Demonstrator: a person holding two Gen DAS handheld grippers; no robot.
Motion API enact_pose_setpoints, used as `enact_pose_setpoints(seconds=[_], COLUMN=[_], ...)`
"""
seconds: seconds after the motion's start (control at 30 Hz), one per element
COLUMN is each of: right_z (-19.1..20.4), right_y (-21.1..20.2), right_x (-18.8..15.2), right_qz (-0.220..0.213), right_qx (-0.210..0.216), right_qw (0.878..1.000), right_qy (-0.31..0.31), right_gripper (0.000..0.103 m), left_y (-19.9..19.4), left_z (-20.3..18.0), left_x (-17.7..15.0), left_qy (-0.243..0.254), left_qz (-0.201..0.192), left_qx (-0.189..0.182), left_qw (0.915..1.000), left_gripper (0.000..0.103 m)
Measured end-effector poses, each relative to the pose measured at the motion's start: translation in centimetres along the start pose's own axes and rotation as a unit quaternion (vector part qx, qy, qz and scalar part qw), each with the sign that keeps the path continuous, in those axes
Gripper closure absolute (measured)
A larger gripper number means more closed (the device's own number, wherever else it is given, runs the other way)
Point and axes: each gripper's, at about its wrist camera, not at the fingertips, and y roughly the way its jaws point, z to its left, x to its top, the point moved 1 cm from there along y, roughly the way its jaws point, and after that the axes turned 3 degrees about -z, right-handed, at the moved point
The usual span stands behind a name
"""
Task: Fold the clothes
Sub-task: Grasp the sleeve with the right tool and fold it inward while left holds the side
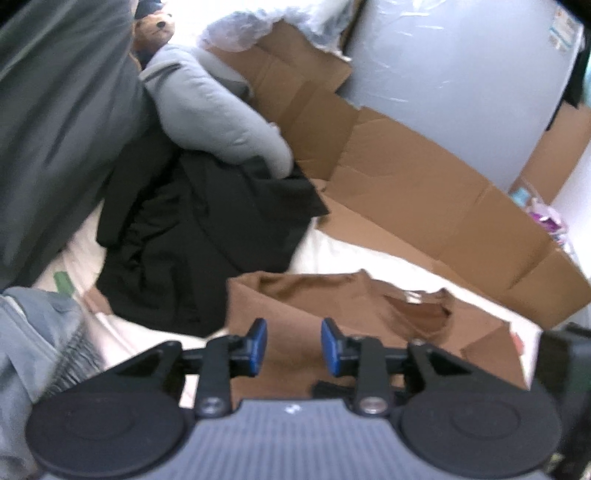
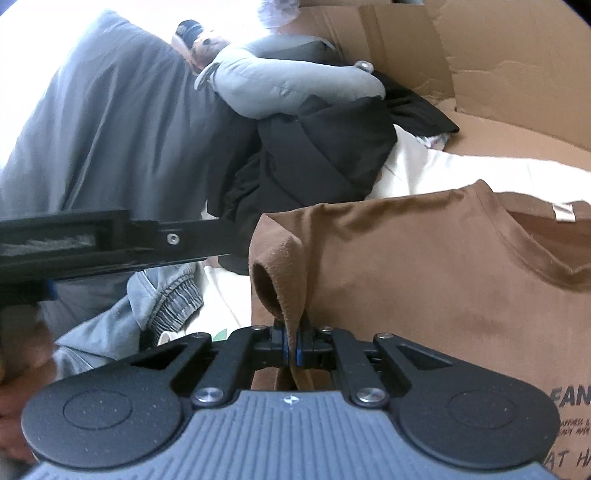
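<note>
A brown T-shirt (image 1: 340, 306) lies on a white sheet, collar to the right, with dark print at its lower right in the right wrist view. My left gripper (image 1: 293, 345) hovers over the shirt's near edge, its blue pads apart with nothing between them. My right gripper (image 2: 293, 349) is shut on a fold of the brown T-shirt (image 2: 424, 266) at its sleeve, and the sleeve's open end bulges just above the jaws. The left gripper's black body (image 2: 110, 240) crosses the left side of the right wrist view.
A heap of black clothes (image 1: 199, 236) and a grey padded garment (image 1: 218, 110) lie behind the shirt. Grey bedding (image 1: 62, 122) rises at left. Flattened cardboard (image 1: 424, 195) runs along the right. Grey sweatpants (image 2: 162, 306) lie near left. A teddy bear (image 1: 155, 27) sits far back.
</note>
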Motion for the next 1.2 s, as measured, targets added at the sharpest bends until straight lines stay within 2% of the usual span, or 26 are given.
enact_pose_setpoints(seconds=[0.03, 0.27, 0.33, 0.4, 0.43, 0.53, 0.6, 0.67, 0.77, 1.0, 1.1, 1.13, 1.2], right_z=[-0.2, -2.4, -2.6, -2.8, -2.9, -3.2, -3.3, -3.4, -3.5, -4.7, -5.5, -5.8, -6.5], right_y=[-0.2, -1.0, -0.9, -0.9, -0.9, -0.9, -0.9, -0.8, -0.8, -0.1, 0.5, 0.6, 1.0], right_x=[0.0, -0.2, -0.4, -0.6, -0.7, -0.8, -0.8, -0.8, -0.8, -1.4, -1.7, -1.8, -2.0], right_qz=[0.0, -0.003, 0.0, 0.003, 0.003, 0.004, 0.004, 0.005, 0.004, 0.012, 0.021, 0.027, 0.038], right_qx=[0.0, -0.018, -0.021, -0.024, -0.025, -0.027, -0.028, -0.027, -0.027, -0.037, -0.04, -0.051, -0.073], right_qw=[1.0, 0.999, 0.999, 0.999, 0.998, 0.998, 0.998, 0.998, 0.998, 0.997, 0.995, 0.994, 0.992], right_qy=[0.005, 0.05, 0.05, 0.048, 0.05, 0.053, 0.054, 0.056, 0.057, 0.073, 0.085, 0.089, 0.098], right_gripper=[0.101, 0.101, 0.101, 0.101, 0.101, 0.101, 0.101, 0.101, 0.101, 0.101, 0.101, 0.101, 0.096], left_y=[0.5, 4.5, 5.8, 7.6, 8.5, 10.0, 11.4, 12.5, 13.2, 14.9, 14.9, 14.3, 12.9], left_z=[0.3, 1.4, 1.4, 1.5, 1.5, 1.3, 1.3, 1.3, 1.6, 1.9, 2.1, 2.2, 2.3], left_x=[0.2, 1.7, 2.3, 2.9, 3.1, 3.8, 4.0, 4.0, 4.2, 4.1, 4.4, 4.6, 5.0], left_qy=[-0.002, -0.004, 0.0, -0.005, -0.004, 0.009, 0.006, 0.005, -0.003, 0.017, 0.008, 0.003, -0.008], left_qz=[0.008, 0.026, 0.035, 0.06, 0.072, 0.079, 0.095, 0.106, 0.1, 0.103, 0.103, 0.092, 0.068], left_qx=[0.005, 0.02, 0.013, 0.015, 0.033, 0.035, 0.041, 0.046, 0.065, 0.088, 0.084, 0.08, 0.071], left_qw=[1.0, 0.9995, 0.9993, 0.9981, 0.9968, 0.9962, 0.9946, 0.9933, 0.9928, 0.9906, 0.9911, 0.9925, 0.9952], left_gripper=[0.052, 0.052, 0.051, 0.052, 0.054, 0.054, 0.063, 0.089, 0.093, 0.094, 0.092, 0.089, 0.075])
